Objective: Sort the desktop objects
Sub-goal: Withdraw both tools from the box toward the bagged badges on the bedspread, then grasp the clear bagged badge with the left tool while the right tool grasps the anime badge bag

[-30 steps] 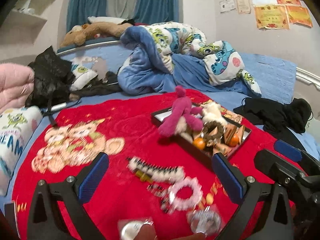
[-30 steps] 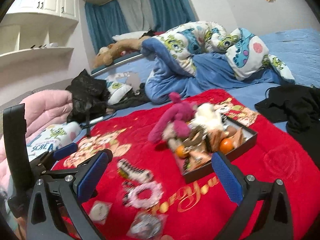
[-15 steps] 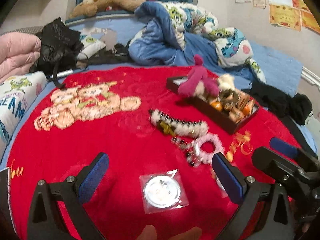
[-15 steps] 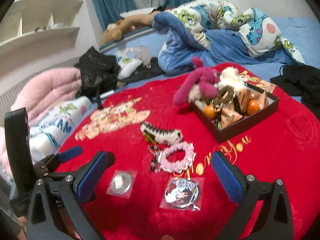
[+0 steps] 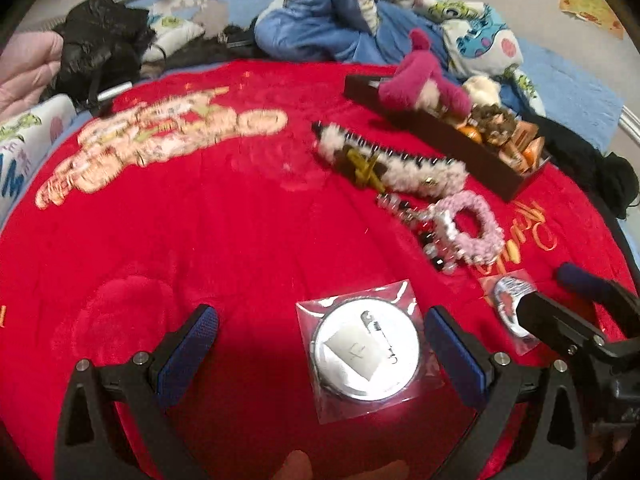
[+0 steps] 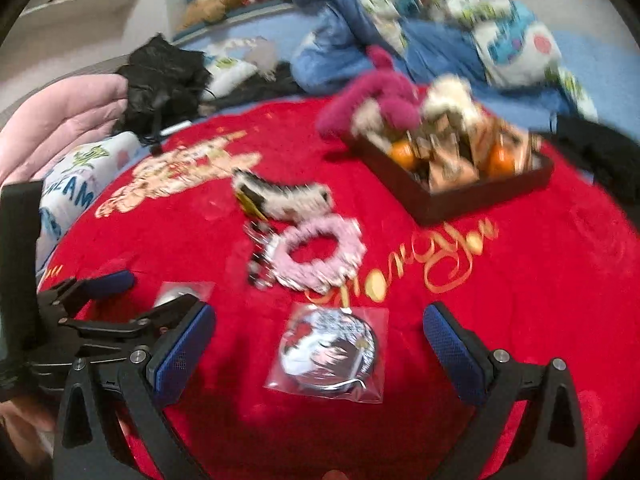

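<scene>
both tools gape wide: left tool [image 5: 322, 344] straddles silver badge [image 5: 366, 354], right tool [image 6: 320, 354] straddles printed badge [image 6: 328, 354]

The red blanket [image 5: 224, 240] is a plush, matt cloth with a soft nap and shiny gold embroidered lettering [image 6: 444, 260]. Two round badges lie in clear, glossy plastic sleeves: one shows a smooth silvery metal back [image 5: 366, 354], the other a shiny printed face [image 6: 328, 350]. The pink scrunchie [image 5: 474, 226] looks like fluffy, knobbly yarn, and the hair clip [image 5: 396, 166] beside it is covered in pale fuzzy fur. The dark box [image 6: 480, 196] has a smooth, matt wall that could be card or wood. The pink plush toy [image 5: 420, 84] is shaggy cloth. The gripper fingers [image 5: 188, 354] carry blue, finely textured pads on matt black plastic frames with bright metal bolts.
</scene>
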